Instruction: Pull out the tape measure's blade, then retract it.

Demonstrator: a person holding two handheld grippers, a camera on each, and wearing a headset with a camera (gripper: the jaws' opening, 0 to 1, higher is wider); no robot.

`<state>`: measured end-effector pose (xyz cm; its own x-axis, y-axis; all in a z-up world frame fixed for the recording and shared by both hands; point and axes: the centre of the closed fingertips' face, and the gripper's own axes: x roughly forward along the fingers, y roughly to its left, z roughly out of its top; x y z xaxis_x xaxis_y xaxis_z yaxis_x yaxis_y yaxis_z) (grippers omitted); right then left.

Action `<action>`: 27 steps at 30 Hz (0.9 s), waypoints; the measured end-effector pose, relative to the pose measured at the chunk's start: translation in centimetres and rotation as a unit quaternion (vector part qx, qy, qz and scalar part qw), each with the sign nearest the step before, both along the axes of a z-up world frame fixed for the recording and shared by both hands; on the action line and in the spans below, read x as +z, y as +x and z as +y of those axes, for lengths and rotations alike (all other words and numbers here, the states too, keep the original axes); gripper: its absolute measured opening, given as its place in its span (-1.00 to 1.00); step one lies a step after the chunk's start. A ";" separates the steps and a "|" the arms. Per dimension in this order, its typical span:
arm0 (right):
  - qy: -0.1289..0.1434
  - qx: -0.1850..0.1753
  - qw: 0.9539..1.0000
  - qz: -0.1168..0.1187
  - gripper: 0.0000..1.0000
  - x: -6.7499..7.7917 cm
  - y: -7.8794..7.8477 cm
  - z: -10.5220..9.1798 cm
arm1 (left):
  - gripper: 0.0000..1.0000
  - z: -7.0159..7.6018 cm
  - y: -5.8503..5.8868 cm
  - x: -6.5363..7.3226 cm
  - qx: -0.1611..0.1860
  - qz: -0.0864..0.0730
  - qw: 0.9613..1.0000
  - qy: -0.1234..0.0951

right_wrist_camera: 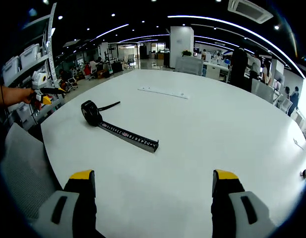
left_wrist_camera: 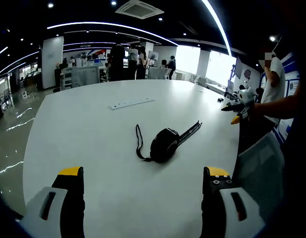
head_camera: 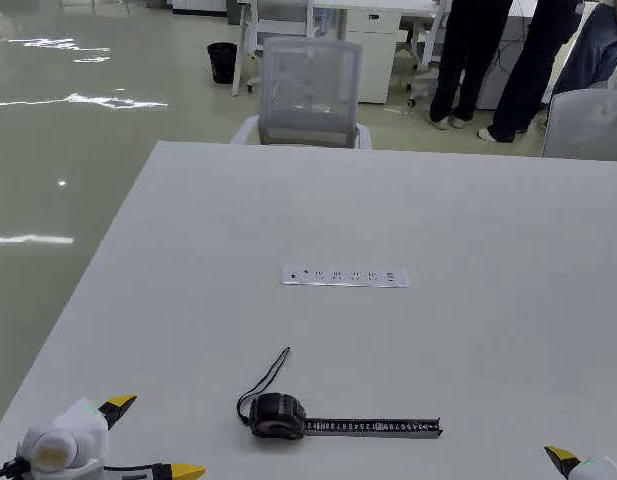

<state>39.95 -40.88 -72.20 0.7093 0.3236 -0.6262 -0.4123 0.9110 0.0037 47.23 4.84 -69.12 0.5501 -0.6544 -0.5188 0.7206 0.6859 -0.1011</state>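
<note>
Tape measure lies on the white table near the front edge, slightly left of centre in the head view, with no gripper in contact with it. Its dark case rests on its side. The blade is extended flat along the table surface to the right of the case, with the end hook at its far right end. A black wrist strap runs from the left of the case toward the far side. The left gripper is at the near left corner of the table, well apart from the case; its yellow-tipped jaws are spread and hold nothing. The right gripper is at the near right edge, well apart from the blade's end; in the right gripper view its jaws stand wide apart and empty. A white power strip lies flat farther back, near the table's centre. Beyond the far edge stands a grey mesh chair; people stand at far right.
</note>
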 end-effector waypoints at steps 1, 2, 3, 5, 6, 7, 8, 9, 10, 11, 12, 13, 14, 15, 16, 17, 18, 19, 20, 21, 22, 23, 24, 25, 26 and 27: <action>-0.002 0.002 1.000 -0.006 0.98 0.3 -0.4 0.2 | 0.99 0.2 -0.4 0.0 0.001 -0.002 1.000 0.001; -0.005 0.000 1.000 -0.012 0.95 0.5 -0.5 0.2 | 0.98 0.3 -0.6 -0.2 0.002 -0.002 1.000 0.002; -0.005 -0.004 1.000 -0.016 0.94 0.7 -0.7 0.3 | 0.98 0.4 -0.9 -0.2 0.003 -0.003 1.000 0.002; 0.003 -0.010 1.000 -0.020 0.95 1.0 -1.0 0.5 | 0.98 0.5 -1.3 -0.3 0.004 -0.007 1.000 0.003; 0.005 -0.012 1.000 -0.021 0.96 1.1 -1.3 0.7 | 0.98 0.6 -1.5 -0.3 0.008 -0.005 1.000 0.000; 0.005 -0.012 1.000 -0.021 0.97 1.1 -1.3 0.7 | 0.98 0.6 -1.6 -0.3 0.009 -0.004 1.000 -0.001; 0.004 -0.014 1.000 -0.022 0.98 1.2 -1.6 0.9 | 0.98 0.7 -1.8 -0.4 0.013 -0.001 1.000 0.000; 0.005 -0.015 1.000 -0.023 0.99 1.3 -1.8 1.1 | 0.98 0.8 -2.1 -0.4 0.013 -0.003 1.000 0.000; 0.006 -0.016 1.000 -0.026 0.97 1.4 -2.0 1.2 | 0.98 0.9 -2.2 -0.5 0.012 -0.005 1.000 0.002; 0.002 -0.014 1.000 -0.026 0.96 1.6 -2.4 1.5 | 0.98 1.0 -2.4 -0.5 0.012 -0.007 1.000 0.004; -0.005 -0.011 1.000 -0.026 0.98 1.5 -2.7 1.6 | 0.98 1.2 -2.5 -0.6 0.012 -0.006 1.000 0.007; -0.012 -0.008 1.000 -0.023 1.00 1.2 -3.0 1.6 | 0.98 1.5 -2.7 -0.7 0.014 -0.004 1.000 0.009; -0.014 -0.009 1.000 -0.020 1.00 1.2 -3.3 1.6 | 0.98 1.7 -2.9 -0.8 0.017 -0.002 1.000 0.009; -0.013 -0.012 1.000 -0.016 1.00 1.1 -3.6 1.7 | 0.98 1.9 -3.1 -0.9 0.020 0.000 1.000 0.010; -0.008 -0.011 1.000 -0.020 1.00 1.3 -4.0 1.8 | 0.98 2.1 -3.4 -0.9 0.021 0.001 1.000 0.012; -0.007 -0.012 1.000 -0.021 1.00 1.3 -4.3 1.8 | 0.98 2.4 -3.8 -0.9 0.023 0.002 1.000 0.014; -0.007 -0.014 1.000 -0.023 1.00 1.4 -4.6 1.8 | 0.98 2.7 -4.2 -0.9 0.025 0.002 1.000 0.016; -0.007 -0.016 1.000 -0.024 1.00 1.5 -4.8 1.8 | 0.98 3.0 -4.5 -0.9 0.026 0.001 1.000 0.017; -0.006 -0.018 1.000 -0.024 1.00 1.5 -5.0 1.8 | 0.98 3.2 -4.8 -0.8 0.029 -0.001 0.999 0.018; -0.002 -0.020 1.000 -0.024 1.00 1.7 -5.4 1.8 | 0.98 3.5 -5.3 -0.8 0.034 -0.002 0.999 0.018; -0.001 -0.020 0.999 -0.024 1.00 1.8 -5.6 1.8 | 0.98 3.7 -5.7 -0.9 0.034 -0.001 0.999 0.019; -0.001 -0.021 0.999 -0.025 1.00 1.9 -5.9 1.8 | 0.98 3.8 -6.1 -1.0 0.034 -0.002 0.999 0.023; 0.000 -0.023 0.999 -0.026 1.00 2.0 -6.2 1.8 | 0.98 4.2 -6.4 -1.0 0.035 -0.009 0.999 0.032; 0.001 -0.023 0.999 -0.026 1.00 2.2 -6.4 1.8 | 0.98 4.5 -6.6 -0.9 0.040 -0.013 0.999 0.032; 0.003 -0.023 0.999 -0.027 1.00 2.3 -6.7 2.0 | 0.98 4.9 -6.8 -0.8 0.050 -0.010 0.998 0.025; 0.004 -0.023 0.999 -0.027 1.00 2.2 -6.8 2.0 | 0.98 5.0 -6.9 -0.8 0.056 -0.005 0.998 0.018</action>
<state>33.12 -38.90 -69.97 0.7562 0.2949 -0.5840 -0.3700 0.9290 -0.0100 40.31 9.84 -69.89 0.6239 -0.5694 -0.5353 0.6399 0.7654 -0.0684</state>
